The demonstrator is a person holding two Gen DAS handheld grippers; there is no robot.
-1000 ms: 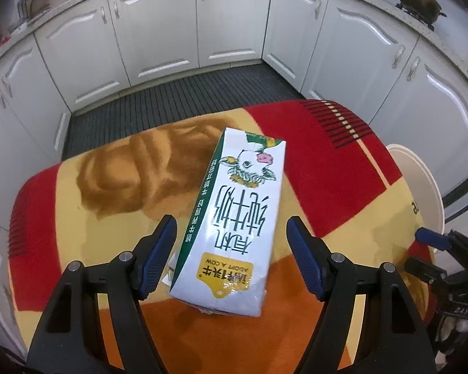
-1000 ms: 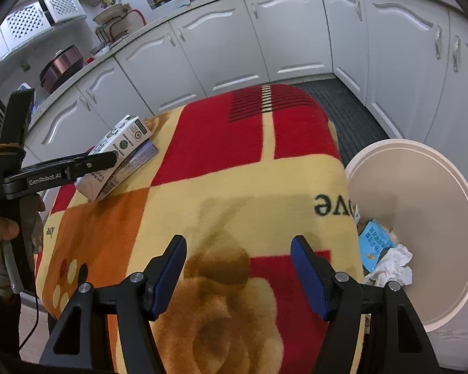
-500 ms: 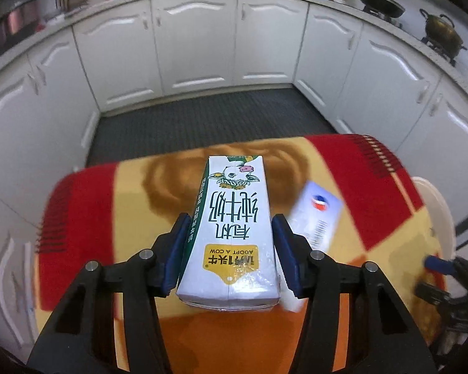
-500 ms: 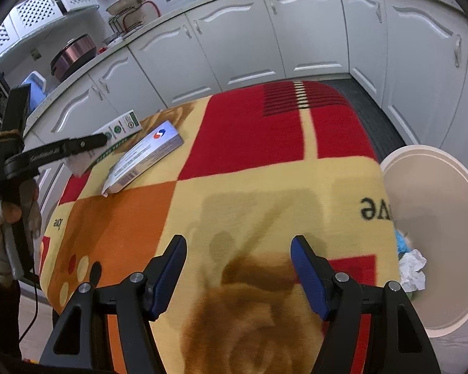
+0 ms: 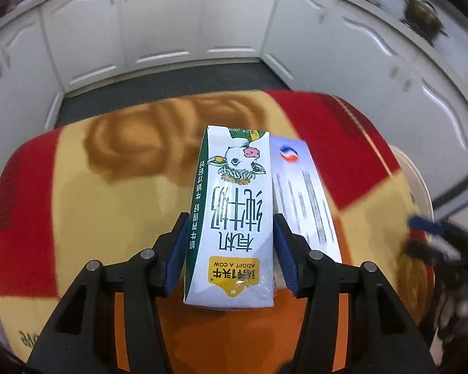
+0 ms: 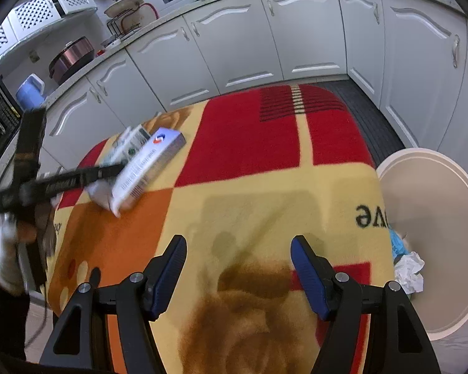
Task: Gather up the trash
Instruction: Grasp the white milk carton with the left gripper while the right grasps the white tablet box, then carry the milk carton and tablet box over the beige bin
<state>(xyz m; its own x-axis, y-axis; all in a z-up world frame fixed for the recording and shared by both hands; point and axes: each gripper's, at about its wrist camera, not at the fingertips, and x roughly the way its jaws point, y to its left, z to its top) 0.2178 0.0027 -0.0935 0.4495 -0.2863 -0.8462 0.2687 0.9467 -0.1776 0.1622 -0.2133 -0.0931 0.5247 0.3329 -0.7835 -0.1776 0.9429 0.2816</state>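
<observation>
Left wrist view — left hand-held gripper (image 5: 230,249) clamped on the milk carton (image 5: 231,218); right hand-held gripper (image 6: 238,268) open — empty.

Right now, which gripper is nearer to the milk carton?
Left. The left gripper is clamped on the milk carton, one pad on each side. The right gripper hangs open over bare blanket, well away from it, near the bin.
</observation>
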